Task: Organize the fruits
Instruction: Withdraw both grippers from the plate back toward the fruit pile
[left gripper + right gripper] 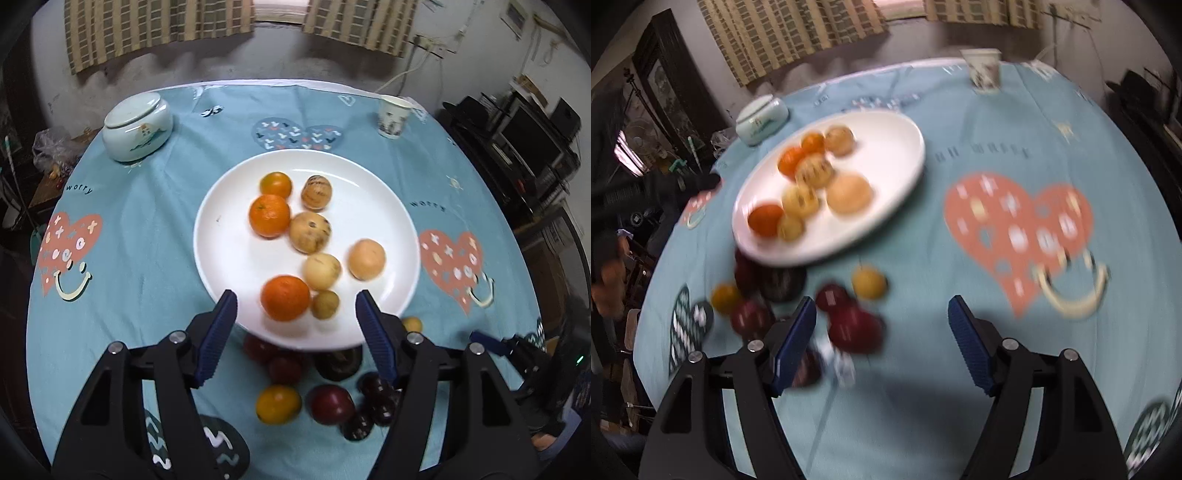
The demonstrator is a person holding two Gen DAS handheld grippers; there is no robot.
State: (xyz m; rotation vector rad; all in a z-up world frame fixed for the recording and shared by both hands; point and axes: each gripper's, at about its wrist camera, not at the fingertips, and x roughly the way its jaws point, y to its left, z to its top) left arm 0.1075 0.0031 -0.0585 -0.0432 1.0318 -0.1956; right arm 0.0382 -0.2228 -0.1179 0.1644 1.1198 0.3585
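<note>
**Pale and orange fruit on the plate, dark fruit loose on the table**

A white plate [221, 254] sits on a round table under a blue tablecloth [147, 221] printed with hearts. On the plate lie three oranges: a small one at the far side [275, 184], a larger one just in front of it [269, 215], and one near the front rim [284, 297]. Beside them are tan, brown-streaked round fruits [310, 232], the far one [316, 192] clearly striped, plus a smooth peach-coloured fruit [366, 259] set apart to the right.

Off the plate, close to its near rim, dark red plums [331, 403] cluster on the cloth with a yellow-orange fruit [278, 403] and a dark, nearly black fruit [338, 363] that is partly tucked under the rim. Another small yellow fruit [868, 282] lies a little apart from the cluster.

The left gripper [296, 308] hangs over the plate's front edge, its jaws spread wide with nothing pressed between them. The right gripper [882, 317] is over the table just beside the plums, jaws also wide and empty; its view is motion-blurred.

A lidded ceramic jar [136, 127] and a paper cup [393, 116] stand at the far side.
</note>
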